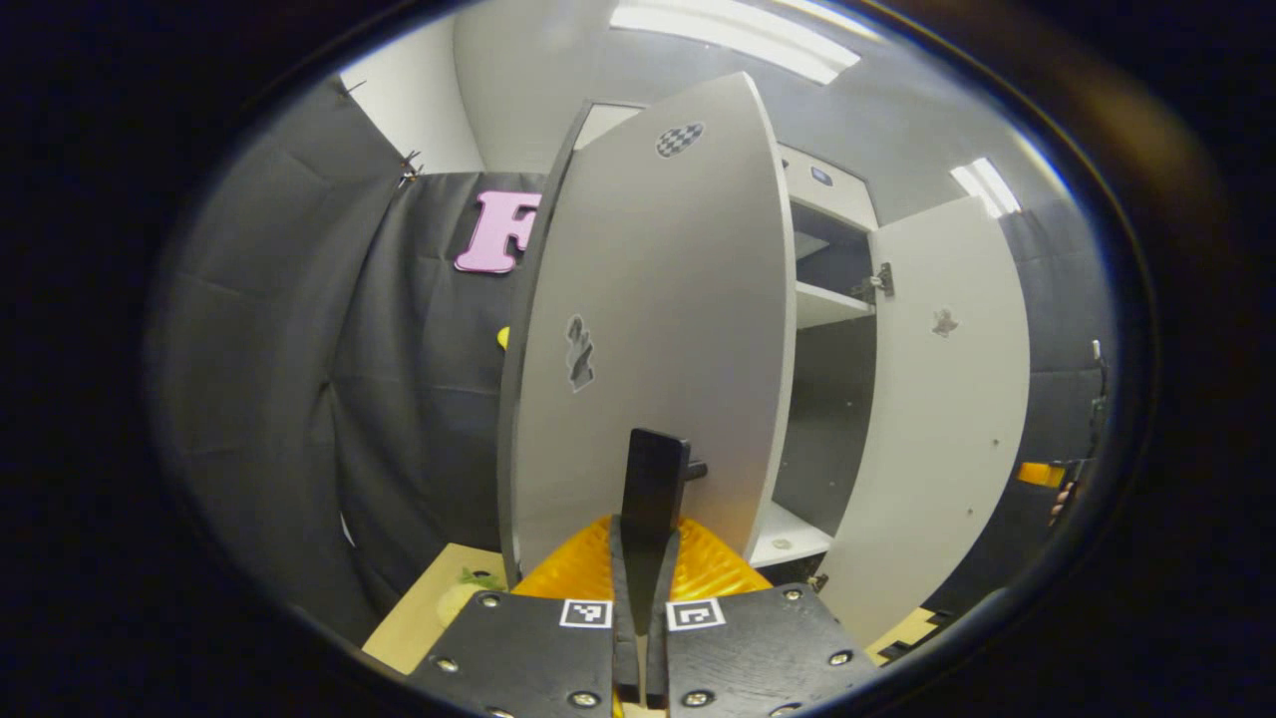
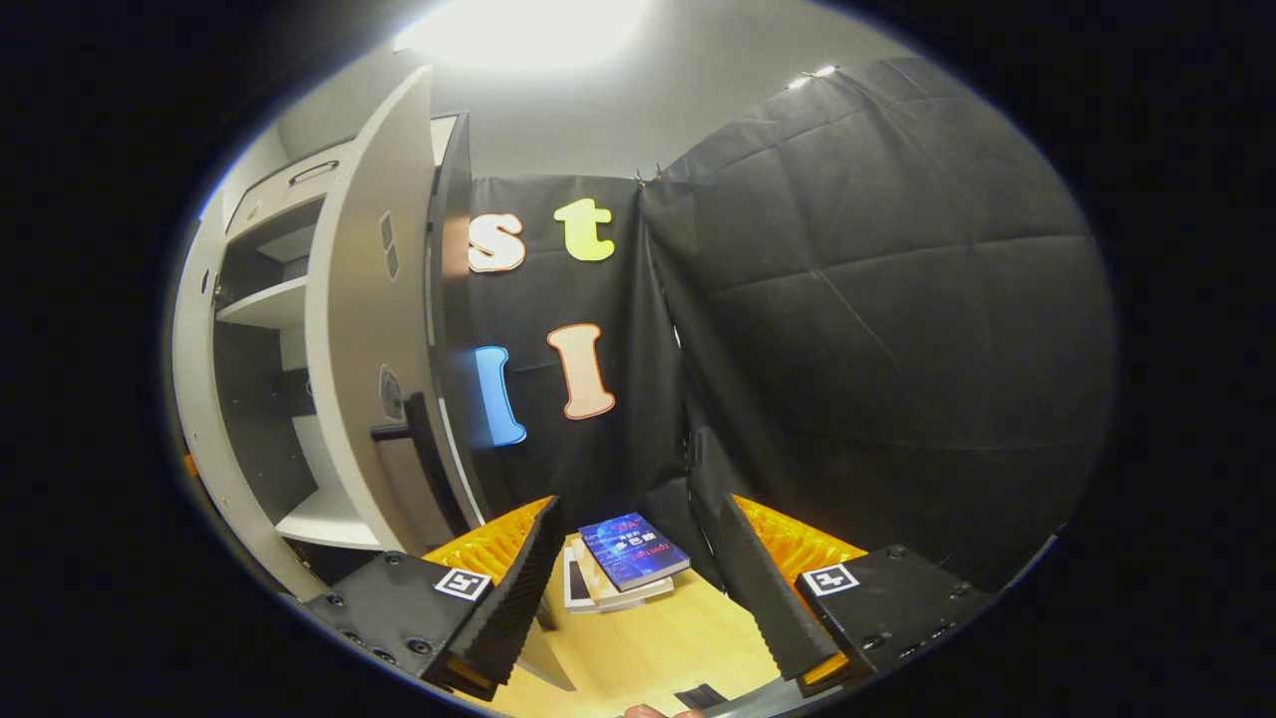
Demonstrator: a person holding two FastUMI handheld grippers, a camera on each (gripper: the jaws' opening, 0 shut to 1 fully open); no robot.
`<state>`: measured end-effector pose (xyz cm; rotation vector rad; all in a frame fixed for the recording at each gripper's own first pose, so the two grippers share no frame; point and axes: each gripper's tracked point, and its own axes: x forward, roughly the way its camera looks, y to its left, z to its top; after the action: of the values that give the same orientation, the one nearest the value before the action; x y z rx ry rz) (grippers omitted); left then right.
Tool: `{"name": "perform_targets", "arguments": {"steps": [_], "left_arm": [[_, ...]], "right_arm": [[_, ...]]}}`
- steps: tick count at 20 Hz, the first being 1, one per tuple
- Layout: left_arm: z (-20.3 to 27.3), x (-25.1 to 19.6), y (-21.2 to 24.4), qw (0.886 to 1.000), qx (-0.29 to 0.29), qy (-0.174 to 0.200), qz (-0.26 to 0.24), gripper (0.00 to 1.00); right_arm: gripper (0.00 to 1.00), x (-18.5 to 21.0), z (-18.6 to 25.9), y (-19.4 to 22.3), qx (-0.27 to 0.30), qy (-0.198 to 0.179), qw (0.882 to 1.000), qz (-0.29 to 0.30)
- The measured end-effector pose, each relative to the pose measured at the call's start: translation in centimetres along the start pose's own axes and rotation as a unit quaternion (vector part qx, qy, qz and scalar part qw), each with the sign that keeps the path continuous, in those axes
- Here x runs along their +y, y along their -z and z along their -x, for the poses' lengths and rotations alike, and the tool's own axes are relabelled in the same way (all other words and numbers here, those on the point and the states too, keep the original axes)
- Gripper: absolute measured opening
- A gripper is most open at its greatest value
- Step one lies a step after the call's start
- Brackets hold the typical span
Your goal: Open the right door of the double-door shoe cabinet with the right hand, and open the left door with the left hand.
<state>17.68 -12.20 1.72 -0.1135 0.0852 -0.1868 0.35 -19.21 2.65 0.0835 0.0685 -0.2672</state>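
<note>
- Two grippers, two different stories: the left gripper (image 1: 646, 558) had its black fingers pinched right together on the dark handle (image 1: 655, 477) of the left door (image 1: 648, 329), with no gap to speak of between them.
- That left door stood swung well out from the cabinet (image 1: 827, 299), its face turned toward the left gripper view and its free edge clear of the frame, so the shelf (image 1: 822, 304) and dark interior showed past it.
- Over in the right gripper view, the right gripper (image 2: 638, 588) was spread wide and held nothing; between its fingers lay only the wooden floor (image 2: 658, 648) and a small stack of books (image 2: 623, 558).
- Just left of that gripper stood the right door (image 2: 364, 329), also swung open, its black handle (image 2: 419, 439) free and untouched.
- From the left gripper view the right door hung out on its hinge (image 1: 877, 282), angled well away from the cabinet front.
- Judging by how things lay, both doors were open: the right hand's part looked finished and let go, the left door looked open enough too.
- What seemed left: release the left handle and back that gripper off, or swing the door a touch wider first.
</note>
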Motion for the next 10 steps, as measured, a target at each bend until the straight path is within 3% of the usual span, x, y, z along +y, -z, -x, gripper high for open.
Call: {"name": "perform_targets", "arguments": {"steps": [10], "left_arm": [[2.8, 5.7, -0.8, 1.0, -0.012, -0.024, -0.008, 0.01]], "right_arm": [[0.98, 3.1, 3.0, 2.8, 0.028, -0.033, 0.999, -0.007]]}}
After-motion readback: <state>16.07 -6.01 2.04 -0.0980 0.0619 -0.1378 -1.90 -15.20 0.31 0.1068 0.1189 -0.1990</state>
